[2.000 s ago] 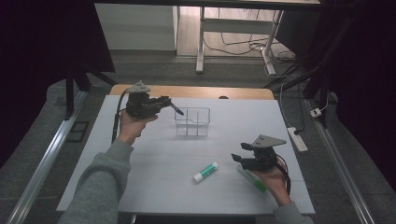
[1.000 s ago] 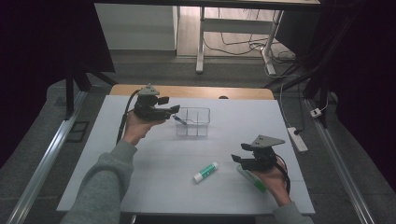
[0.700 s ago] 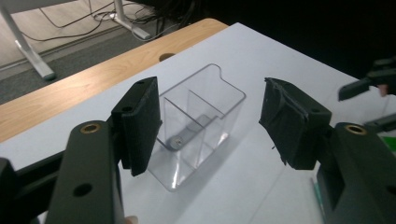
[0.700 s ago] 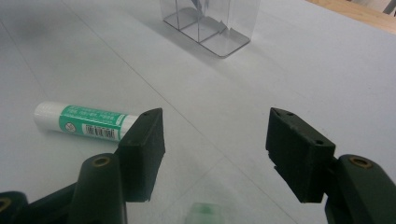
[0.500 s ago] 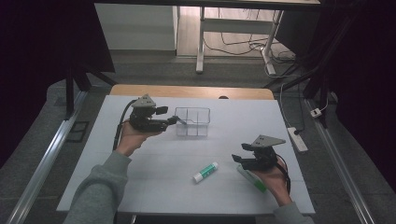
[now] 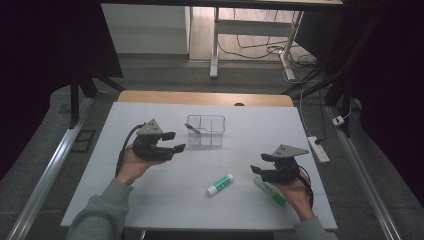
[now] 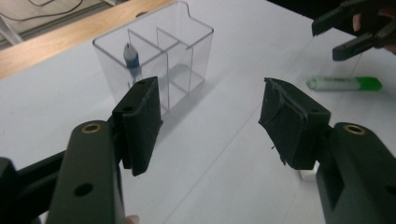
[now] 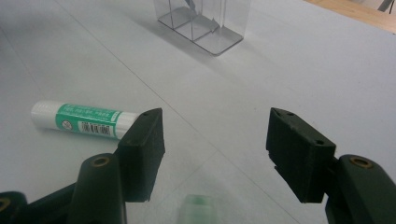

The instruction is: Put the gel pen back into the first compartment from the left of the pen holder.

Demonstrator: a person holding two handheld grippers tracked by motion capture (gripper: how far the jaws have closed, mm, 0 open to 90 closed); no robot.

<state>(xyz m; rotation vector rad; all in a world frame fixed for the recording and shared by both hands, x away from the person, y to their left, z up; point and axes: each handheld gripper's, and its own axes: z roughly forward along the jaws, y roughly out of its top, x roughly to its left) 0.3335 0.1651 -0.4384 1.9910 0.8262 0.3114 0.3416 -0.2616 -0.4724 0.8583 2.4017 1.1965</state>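
the left gripper (image 6: 174, 141) sits at the left of the white table (image 6: 100, 165), held in the person's left hand (image 6: 134, 162), whose grey sleeve (image 6: 100, 215) enters from the near edge. its jaws are spread wide with nothing between them, pointing right toward the clear organiser. a cable (image 6: 122, 145) trails from its rear.

just right of the left gripper, toward the far side, stands the clear plastic organiser (image 6: 206, 130) — an upright box split into compartments. in the left gripper view the organiser (image 7: 154, 60) holds a pen (image 7: 132, 60) with a blue band, leaning in its far-left compartment; the other compartments in view hold nothing.

at the centre, nearer the person, a glue stick (image 6: 220, 184) with a green label and white cap lies flat on the table, well apart from the organiser. in the right gripper view the glue stick (image 8: 81, 120) lies beside and partly behind the left-hand jaw.

to the right, the right gripper (image 6: 257, 171) rests in the person's right hand (image 6: 295, 192) near the table's near-right corner. its jaws are spread apart and empty — they point left toward the glue stick. a green highlighter (image 6: 270, 190) lies on the table directly under the right gripper, partly hidden by it. in the left gripper view the highlighter (image 7: 344, 83) lies just below the far-off right gripper (image 7: 357, 28).

off the table's right edge, a white power strip (image 6: 318, 148) lies on the floor.
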